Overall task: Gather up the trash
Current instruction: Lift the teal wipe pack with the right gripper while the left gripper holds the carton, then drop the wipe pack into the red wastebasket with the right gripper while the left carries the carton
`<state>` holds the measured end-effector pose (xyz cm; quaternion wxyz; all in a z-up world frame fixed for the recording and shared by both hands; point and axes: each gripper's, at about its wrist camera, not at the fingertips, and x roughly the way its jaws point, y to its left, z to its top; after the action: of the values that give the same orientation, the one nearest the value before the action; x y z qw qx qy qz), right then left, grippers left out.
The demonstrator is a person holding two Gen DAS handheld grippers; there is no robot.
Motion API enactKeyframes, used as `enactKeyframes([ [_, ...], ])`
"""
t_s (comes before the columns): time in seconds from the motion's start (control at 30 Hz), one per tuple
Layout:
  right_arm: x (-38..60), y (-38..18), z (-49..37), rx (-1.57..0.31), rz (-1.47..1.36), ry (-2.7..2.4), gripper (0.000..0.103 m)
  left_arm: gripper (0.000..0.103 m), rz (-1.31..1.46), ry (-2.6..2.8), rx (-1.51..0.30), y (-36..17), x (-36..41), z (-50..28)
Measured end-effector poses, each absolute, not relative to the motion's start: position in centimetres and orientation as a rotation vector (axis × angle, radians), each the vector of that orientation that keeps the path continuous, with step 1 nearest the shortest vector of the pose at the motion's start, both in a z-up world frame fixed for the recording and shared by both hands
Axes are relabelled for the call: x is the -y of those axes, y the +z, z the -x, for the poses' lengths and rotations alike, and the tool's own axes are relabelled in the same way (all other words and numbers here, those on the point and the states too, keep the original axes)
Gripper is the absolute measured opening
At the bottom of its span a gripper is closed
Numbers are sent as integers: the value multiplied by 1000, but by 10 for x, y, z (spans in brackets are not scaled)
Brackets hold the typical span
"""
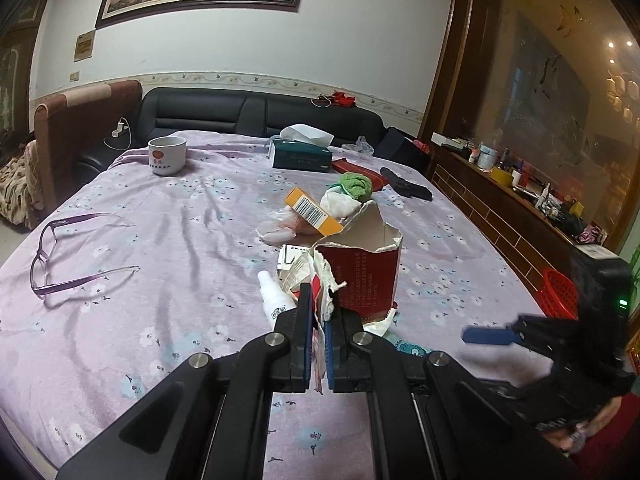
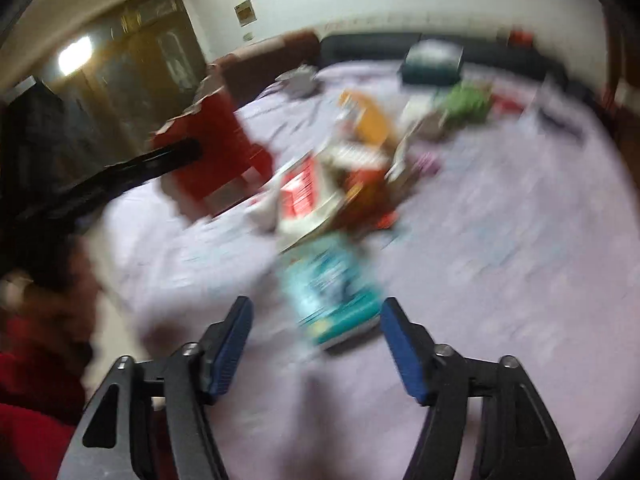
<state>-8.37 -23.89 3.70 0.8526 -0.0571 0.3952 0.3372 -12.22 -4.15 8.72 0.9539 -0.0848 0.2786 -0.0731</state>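
My left gripper (image 1: 318, 308) is shut on the torn edge of a red cardboard box (image 1: 364, 276) and holds it upright above the purple cloth; the box also shows in the right wrist view (image 2: 212, 148). A pile of trash lies behind it: an orange box (image 1: 314, 212), crumpled tissue (image 1: 280, 228), a green rag (image 1: 356, 186), a small white bottle (image 1: 274, 300). My right gripper (image 2: 316, 312) is open and empty, just short of a teal packet (image 2: 332, 292). The right wrist view is blurred by motion. The right gripper also shows in the left wrist view (image 1: 486, 336).
A mug (image 1: 167, 155), a tissue box (image 1: 302, 154), glasses (image 1: 60, 252) and a black remote (image 1: 406, 189) lie on the cloth-covered table (image 1: 140, 340). A red basket (image 1: 558, 292) stands off the table's right edge. A sofa (image 1: 248, 114) runs behind.
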Motion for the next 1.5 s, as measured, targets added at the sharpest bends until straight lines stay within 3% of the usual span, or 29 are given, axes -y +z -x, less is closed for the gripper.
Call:
enactKeyframes([
  [0.27, 202, 8, 65, -904, 240, 763, 77, 4, 170, -150, -572, 87, 38, 126],
  [0.47, 219, 6, 73, -886, 202, 673, 40, 4, 160, -160, -571, 86, 45, 124],
  [0.8, 286, 30, 97, -772, -67, 384, 39, 4, 120, -231, -579, 85, 85, 124],
  [1.5, 346, 63, 110, -694, -233, 304, 39, 4, 66, -285, -632, 81, 126, 115],
])
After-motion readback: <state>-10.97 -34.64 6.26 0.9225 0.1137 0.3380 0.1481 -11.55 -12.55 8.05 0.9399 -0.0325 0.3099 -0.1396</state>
